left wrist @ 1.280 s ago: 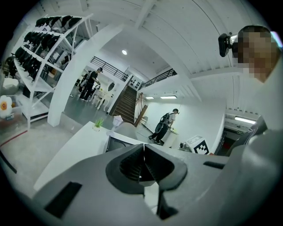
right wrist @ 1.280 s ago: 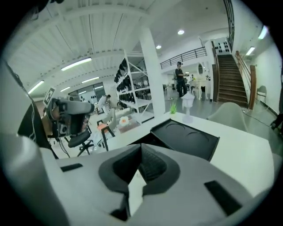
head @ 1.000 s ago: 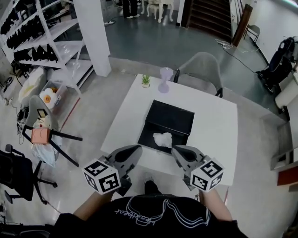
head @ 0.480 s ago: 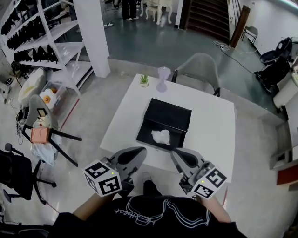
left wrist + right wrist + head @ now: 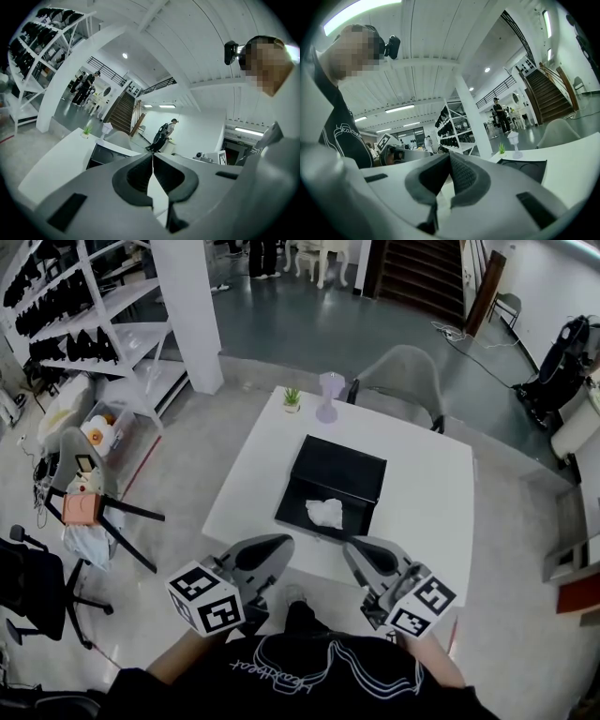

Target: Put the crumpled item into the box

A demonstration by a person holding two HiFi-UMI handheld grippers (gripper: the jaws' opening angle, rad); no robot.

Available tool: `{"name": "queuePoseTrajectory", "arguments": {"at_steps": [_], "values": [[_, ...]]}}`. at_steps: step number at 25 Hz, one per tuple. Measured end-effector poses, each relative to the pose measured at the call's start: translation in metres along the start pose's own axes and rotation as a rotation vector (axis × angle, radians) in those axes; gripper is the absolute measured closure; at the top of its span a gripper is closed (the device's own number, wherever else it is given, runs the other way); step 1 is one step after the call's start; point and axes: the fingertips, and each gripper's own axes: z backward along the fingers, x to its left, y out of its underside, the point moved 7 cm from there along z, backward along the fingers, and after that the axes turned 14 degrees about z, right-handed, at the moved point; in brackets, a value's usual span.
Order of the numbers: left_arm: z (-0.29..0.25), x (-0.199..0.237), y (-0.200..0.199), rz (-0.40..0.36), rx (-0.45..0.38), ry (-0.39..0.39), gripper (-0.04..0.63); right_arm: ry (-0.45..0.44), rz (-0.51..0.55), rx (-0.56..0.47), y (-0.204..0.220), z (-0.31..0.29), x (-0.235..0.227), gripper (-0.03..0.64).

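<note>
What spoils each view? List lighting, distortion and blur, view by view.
Head view: even, soft indoor light, the white square table sharp, the room's straight lines bowed toward the edges. Left gripper view: strong fisheye inside a dark round border, the grey left tool slightly soft up close. Right gripper view: same fisheye and border, a bright ceiling light strip glaring at top left.

White crumpled item (image 5: 325,513) in black box (image 5: 337,470), near front edge.
</note>
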Motion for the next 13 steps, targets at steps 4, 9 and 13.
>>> {"name": "queuePoseTrajectory", "arguments": {"at_steps": [4, 9, 13], "values": [[-0.003, 0.005, 0.001, 0.001, 0.000, -0.003, 0.588, -0.014, 0.004, 0.021, 0.006, -0.003, -0.001, 0.614], [-0.006, 0.009, -0.003, -0.013, -0.001, -0.007, 0.588, -0.025, 0.007, 0.026, 0.007, -0.009, -0.006, 0.614], [-0.008, 0.012, -0.008, -0.024, -0.001, -0.014, 0.588, -0.035, 0.013, 0.026, 0.004, -0.015, -0.010, 0.614]]}}
